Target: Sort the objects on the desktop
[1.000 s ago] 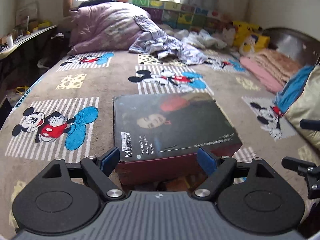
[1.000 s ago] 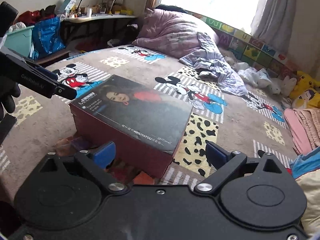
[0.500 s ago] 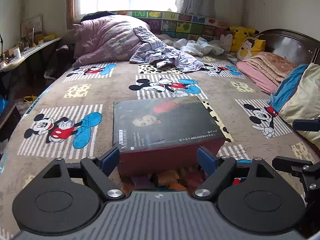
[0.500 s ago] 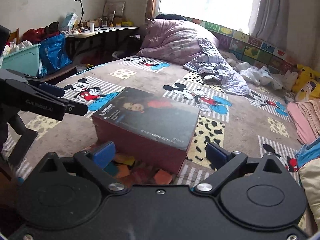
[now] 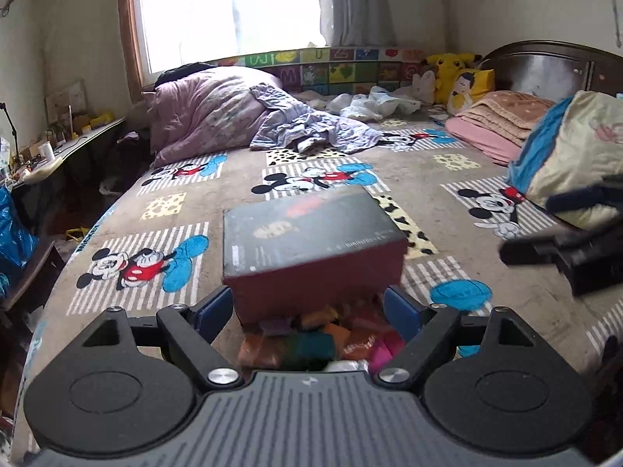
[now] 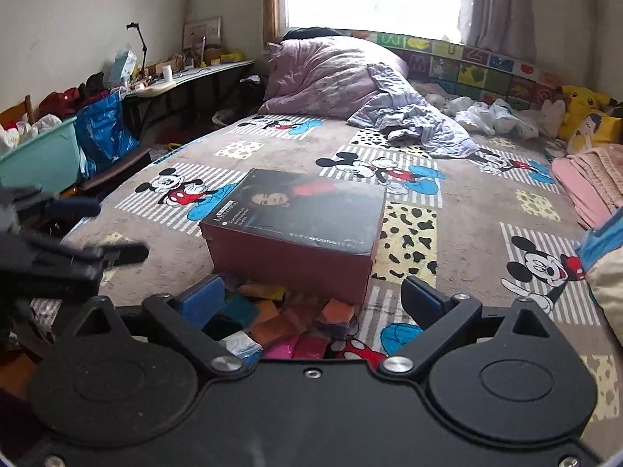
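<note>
Both grippers have drawn back and up, baring more of the coloured blocks (image 6: pixel 272 323) heaped on the bed (image 6: pixel 467 202) against the closed box (image 6: pixel 300 229). Left gripper (image 5: pixel 309 311) and right gripper (image 6: pixel 307 299) hang spread, holding nothing. Take one outlying block squarely. Motion blur and the gripper bodies hide the heap's near edge.

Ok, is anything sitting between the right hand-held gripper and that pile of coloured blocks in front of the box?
Nothing visible does. The right hand-held gripper is open, and the coloured blocks lie on the bedspread right between and ahead of its fingers. The red box stands behind the pile, not in front.
</note>
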{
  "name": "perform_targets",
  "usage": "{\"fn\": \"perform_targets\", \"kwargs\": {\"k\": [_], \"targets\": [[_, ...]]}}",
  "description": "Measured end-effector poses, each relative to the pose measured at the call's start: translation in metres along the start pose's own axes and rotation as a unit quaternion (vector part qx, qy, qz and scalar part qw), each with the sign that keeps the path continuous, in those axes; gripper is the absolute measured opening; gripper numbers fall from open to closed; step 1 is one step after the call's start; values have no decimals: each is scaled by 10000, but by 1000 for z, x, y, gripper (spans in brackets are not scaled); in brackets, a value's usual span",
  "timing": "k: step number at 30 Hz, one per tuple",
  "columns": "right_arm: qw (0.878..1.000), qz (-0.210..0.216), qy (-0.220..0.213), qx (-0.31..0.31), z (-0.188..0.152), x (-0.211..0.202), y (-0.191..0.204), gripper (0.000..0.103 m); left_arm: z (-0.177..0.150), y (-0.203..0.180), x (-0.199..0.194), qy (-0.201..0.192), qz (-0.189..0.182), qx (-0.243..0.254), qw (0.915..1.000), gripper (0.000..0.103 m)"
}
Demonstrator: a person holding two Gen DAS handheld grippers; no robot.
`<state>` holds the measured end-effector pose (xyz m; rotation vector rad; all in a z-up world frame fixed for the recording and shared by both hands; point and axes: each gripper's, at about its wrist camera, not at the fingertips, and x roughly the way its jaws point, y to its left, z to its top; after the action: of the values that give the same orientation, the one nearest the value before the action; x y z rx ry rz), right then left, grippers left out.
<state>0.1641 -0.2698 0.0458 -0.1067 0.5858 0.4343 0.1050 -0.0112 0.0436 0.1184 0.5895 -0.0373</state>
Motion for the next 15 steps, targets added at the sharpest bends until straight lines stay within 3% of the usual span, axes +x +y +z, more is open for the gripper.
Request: {"fn": "perform_targets", "kwargs": {"k": [7,15], "targets": [[9990,303,-280,154,-11,-22,9,98,-32,-4,-31,-77,6,-320,9995,85],[9995,274,-73,-147,-39,-24,39,98,-50,0,-43,-68,92,-425,9990,85]]}}
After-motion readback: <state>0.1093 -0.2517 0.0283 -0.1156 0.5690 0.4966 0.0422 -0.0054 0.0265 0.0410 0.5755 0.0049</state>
